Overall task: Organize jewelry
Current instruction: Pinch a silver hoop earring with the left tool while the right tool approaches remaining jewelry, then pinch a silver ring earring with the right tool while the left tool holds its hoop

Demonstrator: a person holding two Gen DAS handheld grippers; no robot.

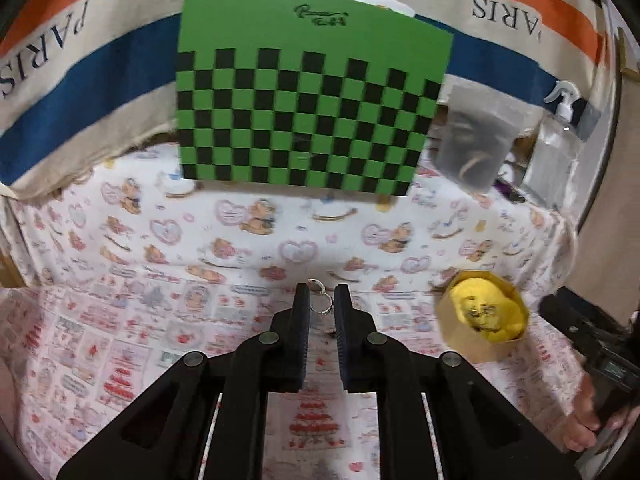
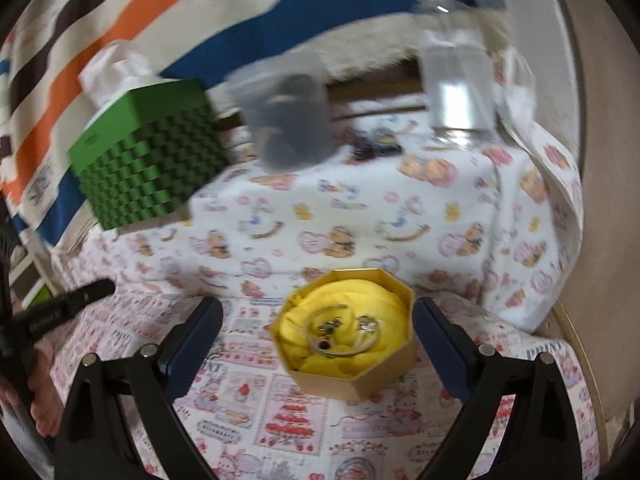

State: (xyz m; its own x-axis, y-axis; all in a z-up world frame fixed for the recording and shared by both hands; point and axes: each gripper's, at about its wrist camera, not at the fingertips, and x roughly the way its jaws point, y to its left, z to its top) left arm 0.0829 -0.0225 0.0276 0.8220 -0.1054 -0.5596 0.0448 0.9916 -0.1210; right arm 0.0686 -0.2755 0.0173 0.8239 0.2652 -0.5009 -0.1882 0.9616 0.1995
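Left wrist view: the left tongs (image 1: pixel 321 294) sit at lower centre, two black ribbed fingers standing narrowly apart. Between their tips lies a thin silver earring (image 1: pixel 323 298) of small wire loops; whether the pads actually pinch it cannot be told. Beneath is the surface (image 1: pixel 224 240), draped in soft white cloth printed with bears, hearts and cakes. At right of the frame sits the octagonal gold box (image 1: pixel 482 320), card-walled, padded with crumpled yellow fabric carrying small metallic pieces.

Right wrist view: the right tongs (image 2: pixel 318 344) are spread wide, blue-padded fingers flanking the box (image 2: pixel 352 380) at lower centre without touching it. On the yellow lining (image 2: pixel 308 320) rest a clear bangle (image 2: pixel 340 350) and several small silver items, blurred.

Toward the upper left of this view stands a green cube-shaped tissue box (image 2: pixel 148 152) with black chequer pattern, white tissue protruding. Upper centre holds a translucent grey plastic container (image 2: pixel 288 120); upper right, a clear spray bottle (image 2: pixel 460 76). A striped fabric banner (image 2: pixel 120 32) hangs behind.
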